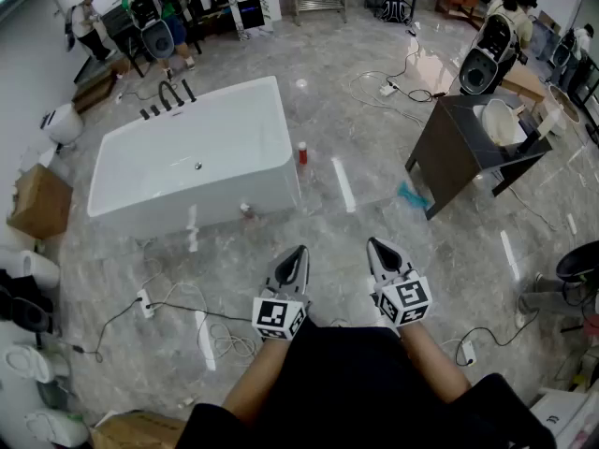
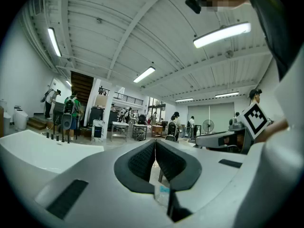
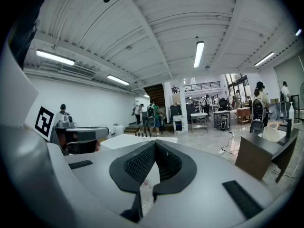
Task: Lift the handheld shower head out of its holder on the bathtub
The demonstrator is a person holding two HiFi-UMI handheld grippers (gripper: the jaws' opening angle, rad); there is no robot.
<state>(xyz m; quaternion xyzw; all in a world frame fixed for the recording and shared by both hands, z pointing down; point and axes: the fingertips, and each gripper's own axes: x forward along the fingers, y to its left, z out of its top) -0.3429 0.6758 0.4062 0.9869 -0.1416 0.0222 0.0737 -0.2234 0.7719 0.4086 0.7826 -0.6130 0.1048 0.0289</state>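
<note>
A white freestanding bathtub (image 1: 201,162) stands on the marble floor, ahead and to my left. Black faucet fittings with the handheld shower head (image 1: 169,97) stick up from its far rim; they also show as small dark posts in the left gripper view (image 2: 58,137) and the right gripper view (image 3: 140,133). My left gripper (image 1: 298,253) and right gripper (image 1: 373,245) are held side by side in front of me, well short of the tub. Both are shut, with their tips touching and nothing between them.
A small red can (image 1: 302,152) stands on the floor by the tub's right corner. A dark vanity cabinet (image 1: 473,148) with a white basin stands at the right. Cables and power strips (image 1: 143,301) trail over the floor. Cardboard boxes (image 1: 39,200) sit at the left. People stand at the back.
</note>
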